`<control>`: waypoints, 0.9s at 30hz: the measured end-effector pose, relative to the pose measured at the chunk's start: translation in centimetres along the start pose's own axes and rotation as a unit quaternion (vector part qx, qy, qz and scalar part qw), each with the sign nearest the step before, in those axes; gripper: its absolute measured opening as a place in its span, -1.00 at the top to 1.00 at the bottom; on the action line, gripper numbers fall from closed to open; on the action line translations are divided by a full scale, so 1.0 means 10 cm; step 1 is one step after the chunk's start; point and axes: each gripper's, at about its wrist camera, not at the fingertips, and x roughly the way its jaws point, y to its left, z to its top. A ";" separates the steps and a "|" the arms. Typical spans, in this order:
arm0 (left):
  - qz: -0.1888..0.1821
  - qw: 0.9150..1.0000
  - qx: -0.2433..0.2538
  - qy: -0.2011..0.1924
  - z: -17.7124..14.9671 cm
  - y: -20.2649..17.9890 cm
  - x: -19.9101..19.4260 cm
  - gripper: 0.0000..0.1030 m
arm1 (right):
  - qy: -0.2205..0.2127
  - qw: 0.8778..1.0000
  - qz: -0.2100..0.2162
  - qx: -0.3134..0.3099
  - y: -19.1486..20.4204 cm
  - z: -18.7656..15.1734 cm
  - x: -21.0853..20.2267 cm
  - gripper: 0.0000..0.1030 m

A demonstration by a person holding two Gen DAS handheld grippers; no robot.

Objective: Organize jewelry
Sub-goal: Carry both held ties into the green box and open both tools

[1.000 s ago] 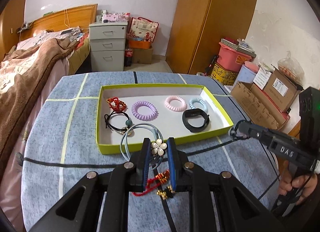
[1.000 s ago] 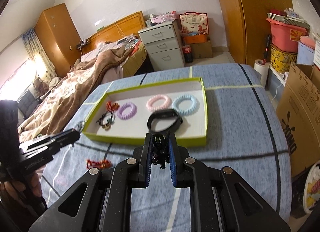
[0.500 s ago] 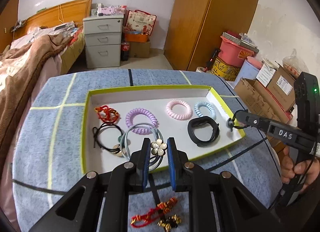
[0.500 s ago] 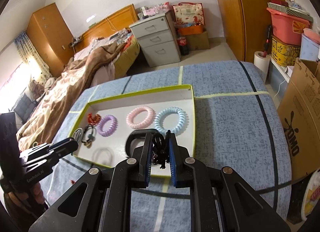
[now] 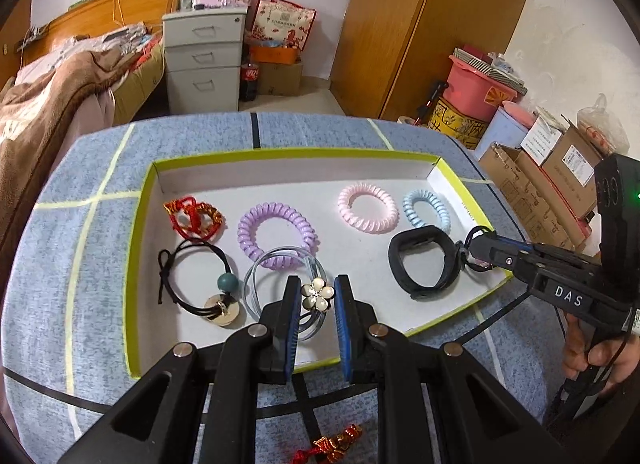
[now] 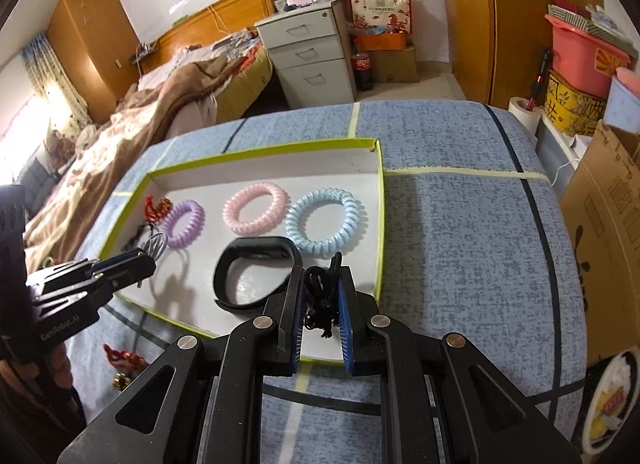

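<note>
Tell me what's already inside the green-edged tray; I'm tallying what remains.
In the tray: red knot, purple coil, pink coil, blue coil, black band, bead tie. The grippers hide part of the near floor.

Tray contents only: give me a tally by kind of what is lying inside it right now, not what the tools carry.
In the green-edged tray:
Spiral coil hair ties: 3, purple, pink, light blue
Red knotted cord ornament: 1
Black hair tie with a teal bead and gold disc: 1
Black wristband: 1
Total: 6
</note>
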 end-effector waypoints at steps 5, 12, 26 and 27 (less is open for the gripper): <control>-0.002 1.000 0.003 0.003 0.00 -0.03 0.02 0.66 | 0.006 1.000 -0.015 -0.020 0.06 -0.03 0.02 0.69; 0.003 1.000 0.006 0.008 -0.02 -0.04 0.06 0.66 | 0.010 0.998 -0.038 -0.045 0.12 -0.07 0.03 0.69; 0.001 1.000 0.003 0.007 -0.06 -0.03 0.03 0.39 | 0.000 0.997 -0.044 -0.057 0.19 -0.12 0.00 0.46; 0.001 1.000 0.004 0.006 -0.06 -0.03 0.02 0.38 | 0.000 0.997 -0.045 -0.058 0.20 -0.12 -0.01 0.45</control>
